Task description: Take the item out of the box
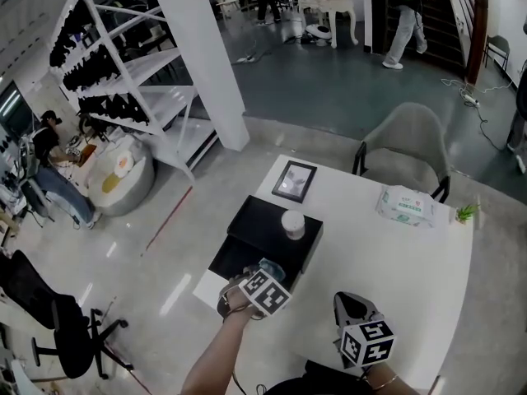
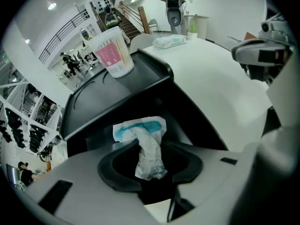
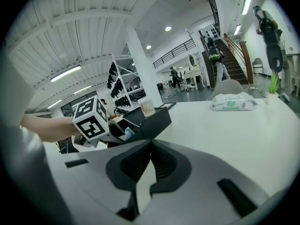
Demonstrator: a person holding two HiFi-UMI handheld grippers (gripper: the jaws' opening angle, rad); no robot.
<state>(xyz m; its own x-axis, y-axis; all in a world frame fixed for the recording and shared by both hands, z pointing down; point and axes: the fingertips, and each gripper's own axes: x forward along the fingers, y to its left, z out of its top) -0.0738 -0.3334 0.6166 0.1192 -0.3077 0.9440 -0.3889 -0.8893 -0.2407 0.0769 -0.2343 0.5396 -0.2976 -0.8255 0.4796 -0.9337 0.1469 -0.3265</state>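
A black box (image 1: pixel 262 239) stands at the near left of the white table (image 1: pixel 395 253), with a cup of cotton swabs (image 1: pixel 293 224) on its top. My left gripper (image 1: pixel 265 271) reaches into the box's open near part. In the left gripper view a crumpled white and teal packet (image 2: pixel 147 146) is pinched between the jaws of the left gripper (image 2: pixel 150 167), just in front of the box's (image 2: pixel 140 86) opening. My right gripper (image 1: pixel 351 304) hovers over the table to the right of the box; in its own view the right gripper (image 3: pixel 150 143) is shut and empty.
A framed picture (image 1: pixel 294 180) lies behind the box. A pack of wipes (image 1: pixel 405 205) and a small green plant (image 1: pixel 466 212) sit at the table's far right. A grey chair (image 1: pixel 408 142) stands beyond the table. The table's left edge runs beside the box.
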